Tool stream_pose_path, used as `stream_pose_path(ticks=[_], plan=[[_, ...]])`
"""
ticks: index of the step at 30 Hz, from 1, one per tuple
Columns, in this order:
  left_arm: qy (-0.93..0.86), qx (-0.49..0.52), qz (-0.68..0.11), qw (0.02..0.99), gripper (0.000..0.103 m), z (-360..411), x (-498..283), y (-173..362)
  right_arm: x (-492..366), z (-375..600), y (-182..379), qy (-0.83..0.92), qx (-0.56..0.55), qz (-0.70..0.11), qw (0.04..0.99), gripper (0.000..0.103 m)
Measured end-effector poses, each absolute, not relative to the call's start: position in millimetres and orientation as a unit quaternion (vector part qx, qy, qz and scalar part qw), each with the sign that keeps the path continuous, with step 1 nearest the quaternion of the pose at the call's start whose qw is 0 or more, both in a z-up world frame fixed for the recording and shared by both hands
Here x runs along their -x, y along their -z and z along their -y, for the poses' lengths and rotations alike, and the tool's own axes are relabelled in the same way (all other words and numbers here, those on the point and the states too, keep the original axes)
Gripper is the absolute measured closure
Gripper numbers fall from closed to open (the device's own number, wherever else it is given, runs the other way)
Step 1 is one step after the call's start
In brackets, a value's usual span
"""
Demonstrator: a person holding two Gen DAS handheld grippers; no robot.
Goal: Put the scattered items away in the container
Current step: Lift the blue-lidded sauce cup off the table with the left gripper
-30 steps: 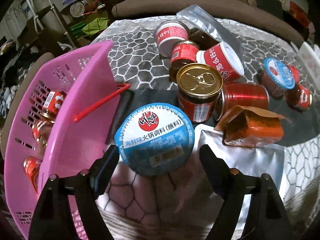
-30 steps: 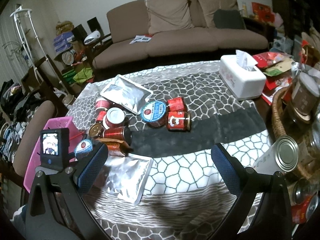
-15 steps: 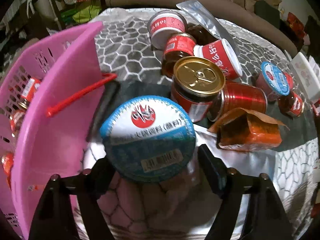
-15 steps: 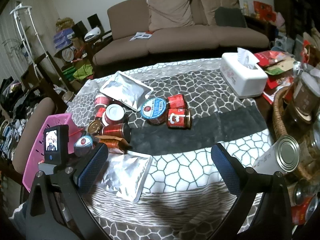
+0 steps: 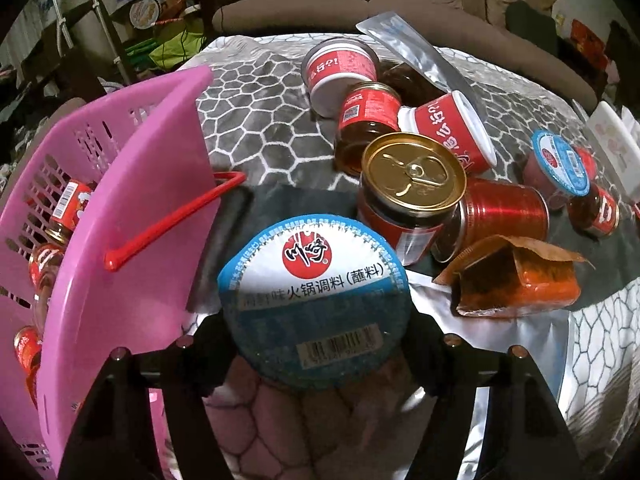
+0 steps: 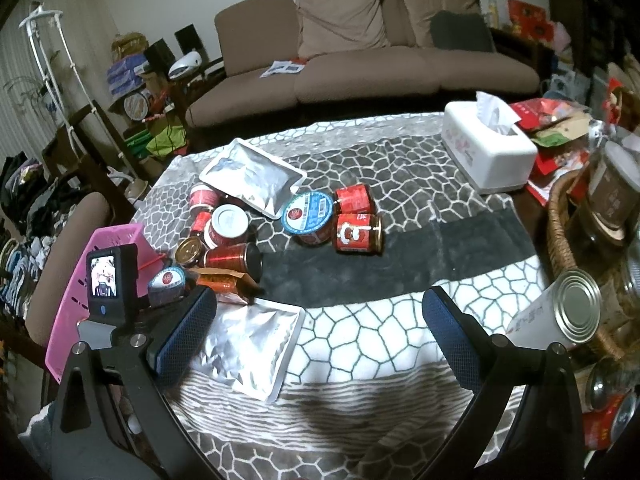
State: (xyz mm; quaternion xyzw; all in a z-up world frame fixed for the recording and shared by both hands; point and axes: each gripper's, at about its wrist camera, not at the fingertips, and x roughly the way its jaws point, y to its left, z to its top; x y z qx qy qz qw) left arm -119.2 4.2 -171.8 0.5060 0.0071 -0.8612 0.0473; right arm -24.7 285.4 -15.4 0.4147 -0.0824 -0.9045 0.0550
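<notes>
My left gripper [image 5: 316, 332] has a blue-lidded sauce cup [image 5: 312, 292] between its fingers. The jaws are closing, and the pads sit against the cup's sides under the lid rim. A pink basket [image 5: 120, 184] with a red handle stands right beside it on the left, with several red jars [image 5: 68, 208] inside. Behind the cup lie a gold-lidded jar [image 5: 412, 196], a red can [image 5: 504, 216], an orange packet [image 5: 520, 284] and two red cups [image 5: 444, 136]. My right gripper [image 6: 320, 320] hangs open over the cloth, holding nothing. A foil pouch [image 6: 248, 352] lies just left of it.
A second blue-lidded cup [image 6: 308, 216] and two red jars [image 6: 356, 232] lie mid-table, with another foil pouch [image 6: 248, 176] behind them. A white tissue box [image 6: 488, 156] stands at the back right. A wicker basket [image 6: 560, 232] and a tin can [image 6: 576, 308] crowd the right edge.
The left gripper's fingers have drawn in around the blue-lidded cup, which now fills more of the left wrist view. The right gripper has not moved.
</notes>
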Motion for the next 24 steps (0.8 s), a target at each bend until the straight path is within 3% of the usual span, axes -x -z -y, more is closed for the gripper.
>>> stream_pose_path(ticks=[24], plan=[[0.885, -0.463, 0.039, -0.029, 0.038, -35, 86, 117, 40, -301, 29, 0.891, -0.439, 0.107, 0.05, 0.0]])
